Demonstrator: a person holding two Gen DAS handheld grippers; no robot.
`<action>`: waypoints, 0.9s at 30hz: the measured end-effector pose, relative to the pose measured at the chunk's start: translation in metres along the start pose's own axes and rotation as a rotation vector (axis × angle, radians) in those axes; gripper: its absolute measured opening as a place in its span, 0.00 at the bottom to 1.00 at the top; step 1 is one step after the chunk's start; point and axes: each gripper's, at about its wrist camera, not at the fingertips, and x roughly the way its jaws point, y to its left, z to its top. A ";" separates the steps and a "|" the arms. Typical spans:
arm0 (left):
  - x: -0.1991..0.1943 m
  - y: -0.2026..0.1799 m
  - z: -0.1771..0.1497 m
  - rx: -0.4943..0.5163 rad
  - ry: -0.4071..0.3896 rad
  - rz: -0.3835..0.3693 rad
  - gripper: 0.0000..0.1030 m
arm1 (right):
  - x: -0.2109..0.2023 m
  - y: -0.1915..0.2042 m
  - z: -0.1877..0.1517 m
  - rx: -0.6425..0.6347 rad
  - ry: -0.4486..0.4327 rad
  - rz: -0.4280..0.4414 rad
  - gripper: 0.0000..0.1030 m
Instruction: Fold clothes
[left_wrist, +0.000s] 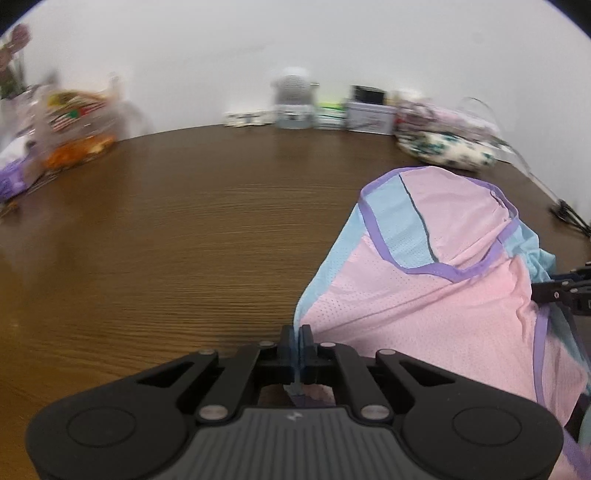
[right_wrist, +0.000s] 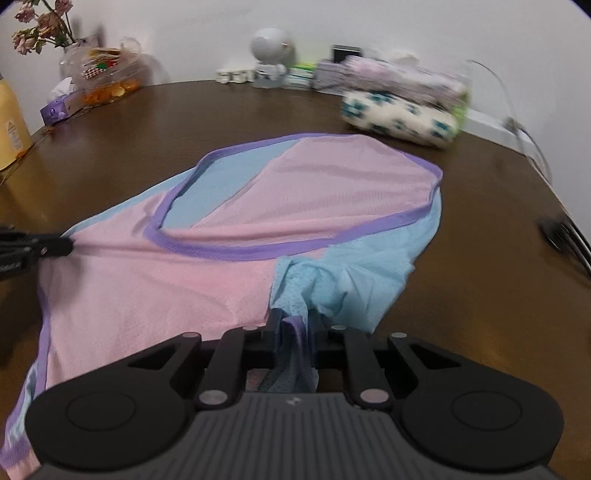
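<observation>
A: How far are we with the folding?

B: We think we are near the beginning. The garment (right_wrist: 207, 273) lies spread on the brown wooden table (left_wrist: 166, 229), and we see no finished fold in it. By the wall there is a stack of folded clothes (right_wrist: 402, 99), so some pieces look already done.

A: What do our grippers hold?

B: The left gripper (left_wrist: 296, 341) has its jaws almost together, with only a thin light blue edge of the garment pinched between them. The right gripper (right_wrist: 293, 323) has its jaws narrow around a thicker bunch of blue and purple cloth. So we hold two places of the near edge.

A: How does the garment look?

B: It is thin mesh cloth with small holes, pink in the middle, light blue at the sides, with purple trim around an opening. It looks like a sleeveless top, but we cannot say surely. Between our two grips the cloth is pulled rather tight, with some wrinkles near the right one.

A: What is left?

B: We judge the whole folding of this piece is left, then putting it with the stack.
</observation>
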 end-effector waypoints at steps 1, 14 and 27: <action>0.001 0.006 0.001 -0.008 -0.003 0.015 0.01 | 0.006 0.006 0.007 -0.001 -0.003 0.003 0.13; -0.059 0.002 -0.021 0.001 -0.144 -0.033 0.44 | -0.018 0.001 -0.002 0.109 -0.063 -0.003 0.40; -0.109 -0.043 -0.110 0.111 -0.035 -0.337 0.25 | -0.071 0.068 -0.107 -0.030 -0.073 0.309 0.32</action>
